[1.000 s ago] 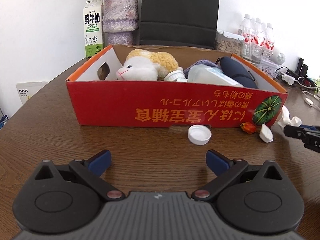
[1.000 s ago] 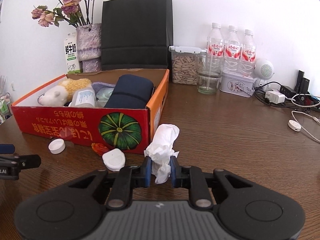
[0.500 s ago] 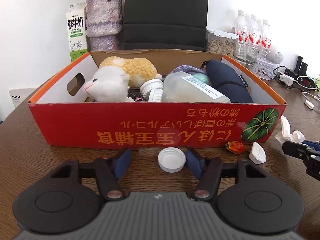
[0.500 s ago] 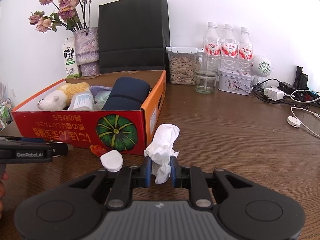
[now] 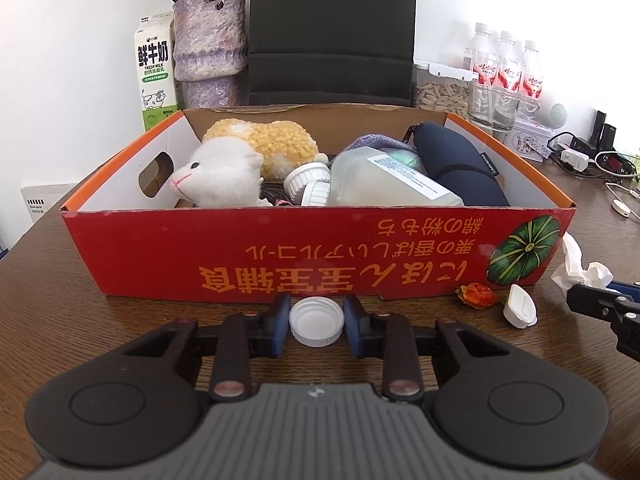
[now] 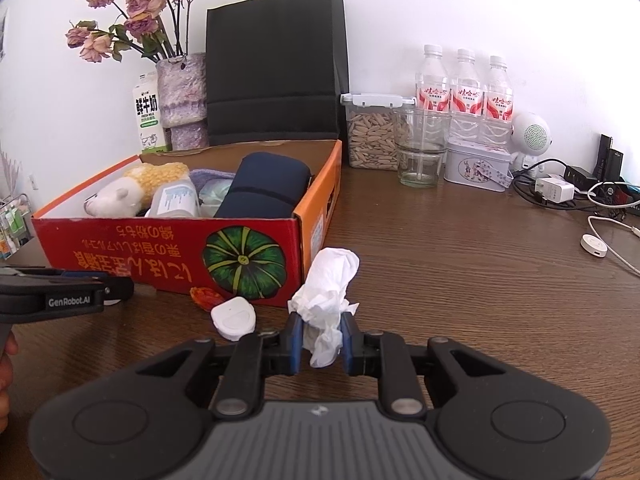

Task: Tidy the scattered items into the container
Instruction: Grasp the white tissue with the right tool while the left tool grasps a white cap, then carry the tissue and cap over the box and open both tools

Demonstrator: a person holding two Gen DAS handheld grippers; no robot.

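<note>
The right tool (image 5: 600, 304) pokes into the left wrist view at the right edge, mostly cut off there, and in the right wrist view the left tool (image 6: 66, 294) enters from the left edge with only a sliver of a hand (image 6: 6, 380) showing beside it. Inside the red box (image 5: 280, 252) things overlap: a plush sheep (image 5: 224, 176) hides whatever lies under it, a cloudy plastic bottle (image 5: 384, 182) covers most of a purple item behind it, and a dark blue pouch (image 5: 460, 168) fills the right end. Down on the worktop (image 6: 480, 280), the white cap (image 5: 317, 321) sits upturned right between the blue pads of the left tool (image 5: 316, 322), just in front of the box wall; the jaws have just been closing in on it, and the pads look to be at its rim, though a firm pinch is hard to confirm. The right tool (image 6: 320, 338) is clenched on a crumpled tissue (image 6: 328, 292), which stands up out of its pads beside the box corner. Between the two tools lie an orange-red wrapper (image 5: 478, 294) and a small white lid (image 5: 519, 311), both loose on the wood.
</note>
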